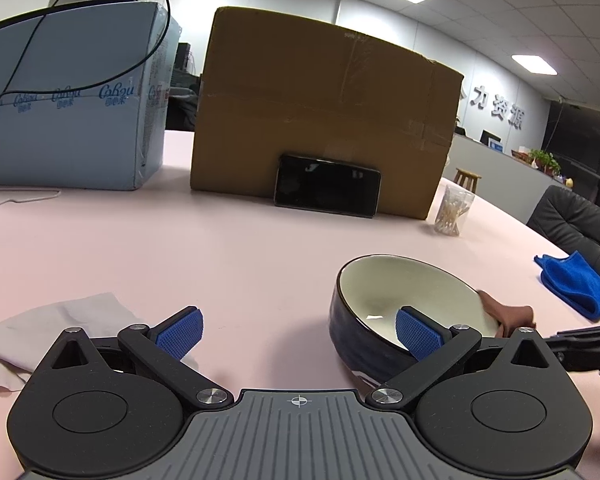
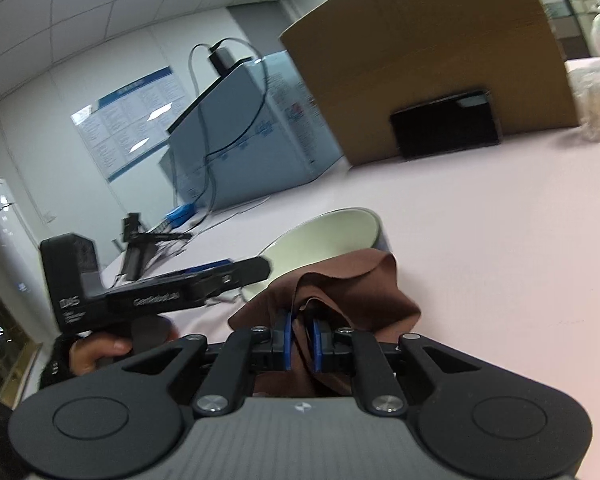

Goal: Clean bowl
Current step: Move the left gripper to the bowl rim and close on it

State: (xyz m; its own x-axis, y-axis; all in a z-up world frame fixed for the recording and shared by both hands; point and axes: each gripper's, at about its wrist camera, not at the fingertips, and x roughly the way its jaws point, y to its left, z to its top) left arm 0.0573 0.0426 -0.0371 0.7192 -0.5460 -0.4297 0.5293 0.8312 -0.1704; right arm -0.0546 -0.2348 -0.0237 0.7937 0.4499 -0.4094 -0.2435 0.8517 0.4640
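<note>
A bowl (image 1: 400,300), dark blue outside and cream inside, stands on the pink table at lower right in the left wrist view. My left gripper (image 1: 298,334) is open; its right fingertip sits over the bowl's near rim, the left one over bare table. A brown cloth (image 1: 508,314) lies on the bowl's right rim. In the right wrist view my right gripper (image 2: 302,340) is shut on the brown cloth (image 2: 352,292), just in front of the bowl (image 2: 332,240). The left gripper's body (image 2: 160,296) shows at the left there.
A large cardboard box (image 1: 320,112) with a black phone (image 1: 327,185) leaning on it stands behind. A light blue carton (image 1: 68,100) is at far left. A white cloth (image 1: 48,328), a jar of cotton swabs (image 1: 454,210) and a blue cloth (image 1: 576,284) lie around.
</note>
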